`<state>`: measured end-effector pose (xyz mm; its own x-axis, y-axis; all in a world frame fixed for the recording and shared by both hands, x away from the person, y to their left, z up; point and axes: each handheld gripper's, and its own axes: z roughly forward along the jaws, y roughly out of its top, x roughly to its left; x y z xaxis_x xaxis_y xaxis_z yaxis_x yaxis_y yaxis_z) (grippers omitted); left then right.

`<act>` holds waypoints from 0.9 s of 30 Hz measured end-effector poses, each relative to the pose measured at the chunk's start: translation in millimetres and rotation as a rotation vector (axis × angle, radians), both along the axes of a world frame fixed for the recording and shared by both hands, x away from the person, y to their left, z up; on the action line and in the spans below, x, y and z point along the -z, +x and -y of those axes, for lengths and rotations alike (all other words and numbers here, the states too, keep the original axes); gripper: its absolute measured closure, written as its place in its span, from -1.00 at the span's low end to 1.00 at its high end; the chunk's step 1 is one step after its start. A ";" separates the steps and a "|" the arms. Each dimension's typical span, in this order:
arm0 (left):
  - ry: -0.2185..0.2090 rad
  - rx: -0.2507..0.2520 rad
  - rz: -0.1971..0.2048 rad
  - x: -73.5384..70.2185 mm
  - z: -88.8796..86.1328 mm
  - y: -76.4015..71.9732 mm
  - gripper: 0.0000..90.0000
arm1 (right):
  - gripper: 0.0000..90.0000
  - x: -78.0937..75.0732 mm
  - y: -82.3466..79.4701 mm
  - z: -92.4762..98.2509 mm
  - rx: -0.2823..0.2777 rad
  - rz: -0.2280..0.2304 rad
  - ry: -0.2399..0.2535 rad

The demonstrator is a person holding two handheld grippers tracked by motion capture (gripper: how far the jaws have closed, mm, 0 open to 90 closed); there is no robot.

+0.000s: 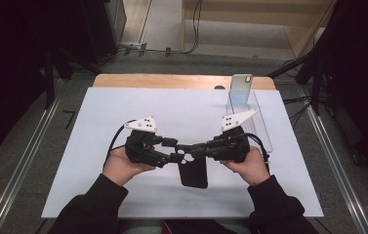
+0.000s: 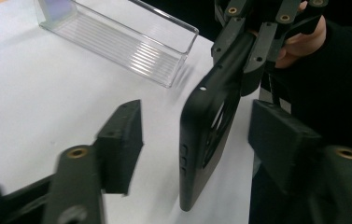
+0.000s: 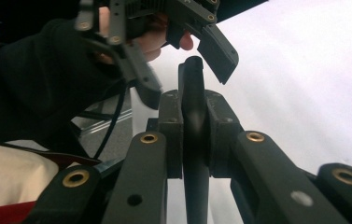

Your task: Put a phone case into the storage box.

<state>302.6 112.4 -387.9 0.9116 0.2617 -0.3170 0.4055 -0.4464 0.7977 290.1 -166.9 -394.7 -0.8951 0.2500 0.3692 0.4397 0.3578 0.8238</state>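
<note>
Near the front edge of the white table (image 1: pixel 123 195), about midway along it, a black phone case (image 1: pixel 194 173) hung in the air between the two grippers. It was a thin, matte, rubbery-looking shell with rounded corners, a small hole near one end and raised side-button bumps along its edge. In the high view its long axis ran from the grippers back toward the person, the free end reaching toward the front edge. In the left gripper view it stood on edge, its open hollow side facing the right-hand jaw.

The right gripper (image 3: pixel 193 135) pinched the case edge-on, both black pads pressed flat against its two faces. The left gripper (image 2: pixel 197 140) straddled the case's other end with its blocky jaws spread; the case stood between them with a gap showing on each side, neither pad touching it.

Toward the far right corner of the table lay a clear plastic stand (image 1: pixel 255 122), a ribbed, trough-like strip, with a pale iridescent phone case (image 1: pixel 240 90) propped upright at its far end. A bare wooden strip showed along the table's far edge.
</note>
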 end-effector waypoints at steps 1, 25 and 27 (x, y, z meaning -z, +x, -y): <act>-0.001 0.012 -0.016 0.4 -0.6 0.9 -0.02 | 0.71 -0.1 -0.1 -0.2 -0.003 0.001 0.003; -0.003 0.172 -0.079 7.0 -0.5 0.7 0.73 | 0.61 2.9 1.0 -1.9 -0.067 -0.037 0.056; 0.001 0.163 -0.075 6.3 -0.5 0.0 0.73 | 0.44 2.6 0.8 -0.8 -0.047 -0.013 0.064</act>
<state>302.6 112.8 -394.2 0.9158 0.1125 -0.3855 0.3859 -0.5119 0.7674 291.0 -166.1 -397.3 -0.9005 0.1836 0.3943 0.4341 0.3254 0.8400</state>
